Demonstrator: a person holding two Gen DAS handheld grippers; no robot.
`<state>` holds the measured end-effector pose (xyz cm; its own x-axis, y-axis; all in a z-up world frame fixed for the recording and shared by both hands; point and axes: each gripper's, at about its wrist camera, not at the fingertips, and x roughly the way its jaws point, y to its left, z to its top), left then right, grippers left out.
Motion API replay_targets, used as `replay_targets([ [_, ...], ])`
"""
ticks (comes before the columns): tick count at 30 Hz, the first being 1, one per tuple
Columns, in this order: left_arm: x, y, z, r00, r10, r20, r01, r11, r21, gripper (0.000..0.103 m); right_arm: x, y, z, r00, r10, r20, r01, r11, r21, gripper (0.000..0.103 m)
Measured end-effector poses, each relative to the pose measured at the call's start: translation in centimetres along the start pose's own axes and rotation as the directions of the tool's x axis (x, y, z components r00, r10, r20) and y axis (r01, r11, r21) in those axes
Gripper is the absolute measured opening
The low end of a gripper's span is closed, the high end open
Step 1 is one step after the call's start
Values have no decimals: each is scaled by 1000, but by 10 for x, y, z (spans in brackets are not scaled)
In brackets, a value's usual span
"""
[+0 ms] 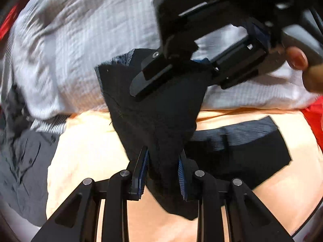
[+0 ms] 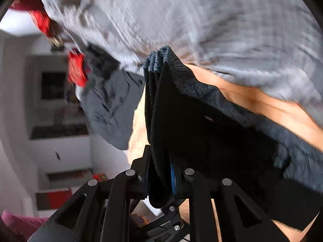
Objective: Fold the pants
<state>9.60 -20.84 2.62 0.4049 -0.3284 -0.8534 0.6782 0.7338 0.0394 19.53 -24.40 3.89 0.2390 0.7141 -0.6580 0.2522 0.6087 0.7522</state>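
So both grippers have the black pants (image 1: 161,109) pinched and lifted: the left gripper (image 1: 163,171) is clamped on a bunched fold at lower centre of its view, and the right gripper (image 2: 159,173) is clamped on another thick fold at lower centre of its own view.

Around it is pretty crowded. A rumpled pale checked sheet (image 1: 80,30) fills the upper half of the left view, right behind the raised cloth. A grey garment (image 1: 22,157) sits at the left edge, partly on the peach surface (image 1: 84,157). Red fabric (image 1: 315,121) pokes in at the right edge (can't tell what it is).

The rest of the pants lies flat at centre right. Open peach surface shows at lower left and lower right of the left view.
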Motion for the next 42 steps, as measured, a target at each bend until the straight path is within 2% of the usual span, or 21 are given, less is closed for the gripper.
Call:
replay_targets([
  [5, -9, -68, 7, 998, -70, -2, 70, 990, 123, 28, -63, -46, -54, 987, 74, 142, -83, 995, 58, 17],
  [11, 4, -155, 1, 988, -140, -65, 153, 954, 256, 28, -126, -134, -126, 946, 117, 303, -176, 968, 178, 17],
  [15, 25, -208, -17, 983, -140, -118, 173, 922, 347, 28, -137, -196, -172, 912, 130, 389, -242, 937, 254, 17],
  [18, 45, -236, -30, 983, -106, -150, 158, 906, 394, 28, -139, -234, -194, 894, 137, 426, -281, 913, 297, 17],
  [20, 58, -243, -36, 980, -93, -177, 157, 904, 398, 28, -136, -257, -204, 884, 142, 446, -303, 900, 314, 17],
  [23, 73, -257, -46, 980, -50, -191, 131, 892, 433, 28, -132, -285, -211, 889, 125, 440, -295, 891, 344, 17],
  [26, 75, -264, -53, 983, -22, -184, 109, 872, 478, 33, -127, -299, -215, 897, 100, 430, -275, 888, 368, 17],
  [28, 70, -264, -53, 982, -21, -186, 112, 865, 489, 38, -125, -303, -218, 900, 82, 427, -265, 883, 388, 21],
  [30, 63, -261, -52, 977, -49, -209, 146, 865, 481, 59, -128, -307, -226, 907, 66, 417, -251, 878, 408, 24],
  [31, 57, -257, -50, 974, -64, -216, 161, 869, 468, 62, -129, -306, -227, 912, 46, 408, -231, 879, 418, 27],
  [33, 42, -247, -44, 974, -84, -209, 172, 876, 451, 63, -137, -302, -228, 923, -17, 384, -165, 885, 435, 39],
  [34, 38, -244, -40, 975, -89, -204, 174, 877, 447, 63, -143, -299, -229, 924, -60, 377, -123, 889, 442, 40],
  [36, 27, -231, -30, 981, -90, -173, 157, 892, 424, 63, -158, -295, -231, 906, -130, 402, -67, 896, 440, 43],
  [37, 25, -229, -29, 982, -89, -165, 151, 899, 412, 63, -166, -290, -230, 895, -140, 423, -58, 904, 423, 43],
  [39, 34, -205, -11, 987, -64, -149, 113, 930, 349, 63, -177, -277, -221, 875, -151, 460, -42, 923, 382, 48],
  [40, 39, -198, -5, 987, -56, -152, 103, 941, 323, 63, -179, -272, -212, 870, -156, 468, -28, 932, 362, 49],
  [42, 58, -178, 11, 984, -24, -176, 67, 968, 242, 63, -174, -266, -193, 873, -176, 456, 13, 941, 338, 50],
])
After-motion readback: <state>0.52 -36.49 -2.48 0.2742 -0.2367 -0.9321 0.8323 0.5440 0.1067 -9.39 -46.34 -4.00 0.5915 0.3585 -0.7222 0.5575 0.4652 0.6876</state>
